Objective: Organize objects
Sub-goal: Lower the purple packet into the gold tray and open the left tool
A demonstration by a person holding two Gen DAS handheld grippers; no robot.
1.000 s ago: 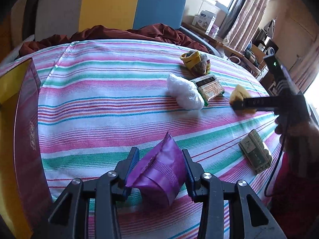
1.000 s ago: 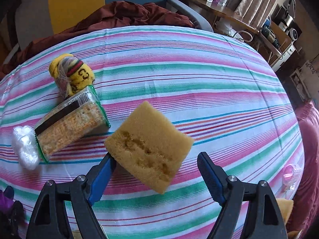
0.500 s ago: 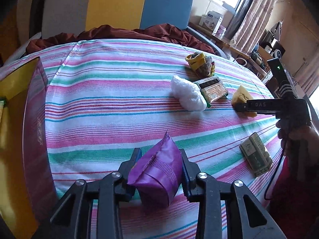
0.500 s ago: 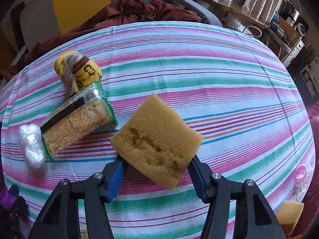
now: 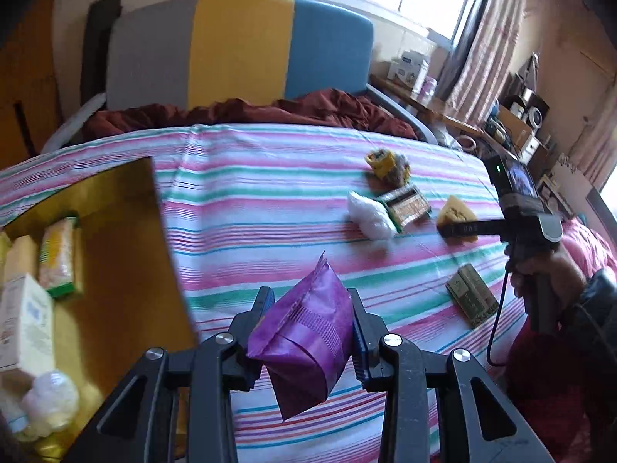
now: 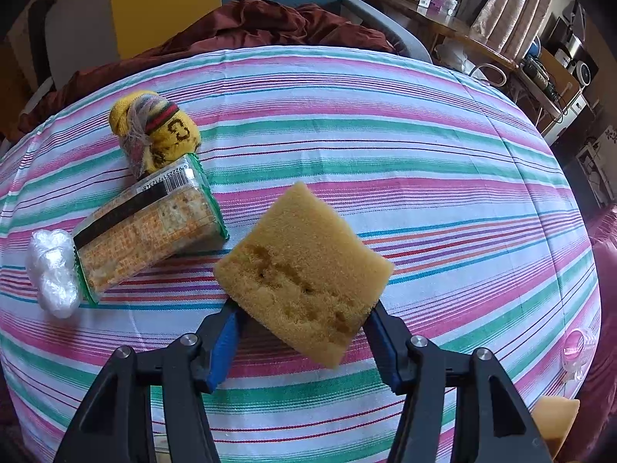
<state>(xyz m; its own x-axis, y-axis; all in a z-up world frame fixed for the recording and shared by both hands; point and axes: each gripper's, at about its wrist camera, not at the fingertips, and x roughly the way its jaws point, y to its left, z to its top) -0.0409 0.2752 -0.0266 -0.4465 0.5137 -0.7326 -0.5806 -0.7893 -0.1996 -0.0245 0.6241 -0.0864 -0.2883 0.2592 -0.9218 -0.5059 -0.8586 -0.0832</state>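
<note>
My left gripper (image 5: pixel 310 301) is shut on a purple snack bag (image 5: pixel 306 343), which hangs above the striped bed cover. At the left stands an open yellow-lined box (image 5: pixel 115 231) holding a cracker pack (image 5: pixel 59 256), a white carton (image 5: pixel 23 324) and a plastic wad (image 5: pixel 50 401). My right gripper (image 6: pixel 302 308) is shut on a yellow sponge (image 6: pixel 304 270), its blue pads pressed on both sides. In the left wrist view that sponge (image 5: pixel 457 208) shows at the right, with the right gripper (image 5: pixel 462 227) and the hand holding it.
On the cover lie a yellow rolled sock (image 6: pixel 154 131), a green-edged cracker pack (image 6: pixel 146 231) and a white plastic wad (image 6: pixel 52 270). A green packet (image 5: pixel 470 299) lies near the right edge. A red blanket (image 5: pixel 250 110) is bunched at the headboard; a cluttered desk stands at the right.
The left gripper closed on the purple bag, lifted it off the cover and swung toward the box, which now shows its contents. The right gripper closed on the sponge and stayed in place.
</note>
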